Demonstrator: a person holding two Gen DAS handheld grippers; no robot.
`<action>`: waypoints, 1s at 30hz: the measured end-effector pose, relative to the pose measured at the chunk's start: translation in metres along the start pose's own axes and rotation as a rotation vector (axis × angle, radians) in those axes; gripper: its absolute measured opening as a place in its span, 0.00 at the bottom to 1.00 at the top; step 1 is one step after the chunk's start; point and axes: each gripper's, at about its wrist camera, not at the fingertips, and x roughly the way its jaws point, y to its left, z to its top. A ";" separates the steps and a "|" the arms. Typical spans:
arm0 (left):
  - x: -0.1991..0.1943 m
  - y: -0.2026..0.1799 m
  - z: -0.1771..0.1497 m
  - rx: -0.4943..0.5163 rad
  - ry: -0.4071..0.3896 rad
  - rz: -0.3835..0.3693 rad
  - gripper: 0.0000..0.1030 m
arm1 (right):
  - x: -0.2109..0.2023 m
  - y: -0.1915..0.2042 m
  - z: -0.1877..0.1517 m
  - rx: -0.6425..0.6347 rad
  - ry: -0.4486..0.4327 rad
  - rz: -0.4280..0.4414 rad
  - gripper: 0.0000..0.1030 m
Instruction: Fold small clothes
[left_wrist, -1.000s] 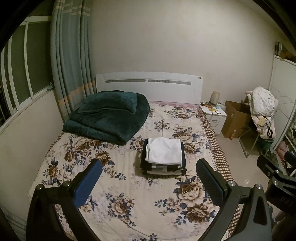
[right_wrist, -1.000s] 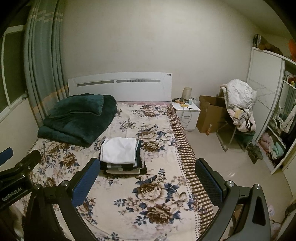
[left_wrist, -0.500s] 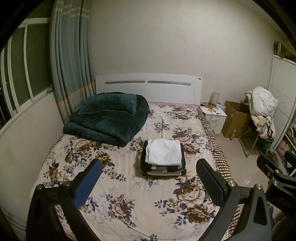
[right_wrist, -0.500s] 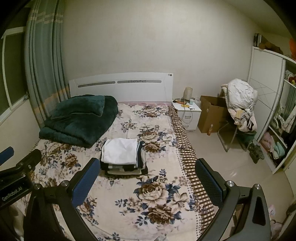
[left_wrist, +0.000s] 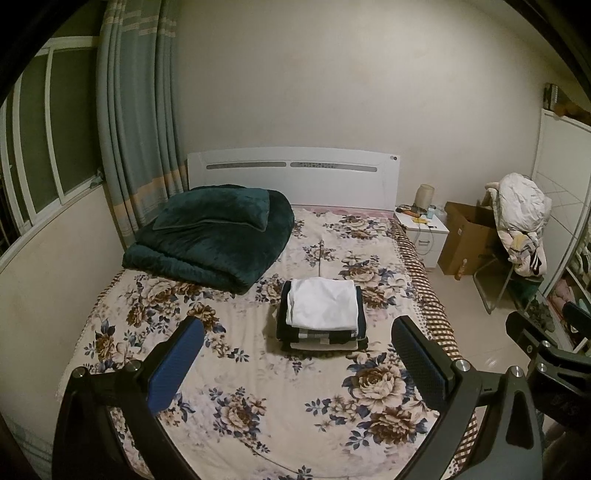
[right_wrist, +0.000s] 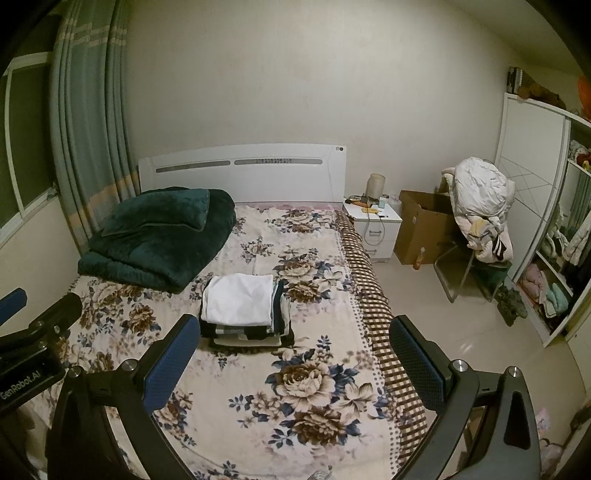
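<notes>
A stack of folded small clothes (left_wrist: 322, 315) lies on the floral bed sheet (left_wrist: 258, 387), with a white piece on top and dark pieces under it. It also shows in the right wrist view (right_wrist: 245, 310). My left gripper (left_wrist: 295, 360) is open and empty, held above the foot of the bed, well short of the stack. My right gripper (right_wrist: 293, 360) is open and empty, also above the foot of the bed, to the right of the left gripper. The left gripper's body (right_wrist: 33, 354) shows at the left edge of the right wrist view.
A folded dark green blanket (left_wrist: 214, 240) lies at the bed's head on the left. A white nightstand (right_wrist: 373, 229), a cardboard box (right_wrist: 421, 229), a chair piled with clothes (right_wrist: 480, 214) and a wardrobe (right_wrist: 546, 221) stand to the right. Curtains and a window are on the left.
Both grippers have drifted slightly back and up, so the bed sits a little lower in view. The stack has not moved. Both stay open.
</notes>
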 end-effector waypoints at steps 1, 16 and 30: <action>0.000 0.000 0.001 0.000 0.000 -0.002 1.00 | 0.000 0.000 -0.001 0.000 -0.001 0.000 1.00; -0.002 -0.002 -0.001 0.000 -0.003 0.000 1.00 | -0.001 0.003 0.001 0.000 -0.005 0.001 1.00; -0.006 -0.007 0.004 0.002 -0.015 0.003 1.00 | -0.002 0.003 -0.001 0.004 -0.006 0.000 1.00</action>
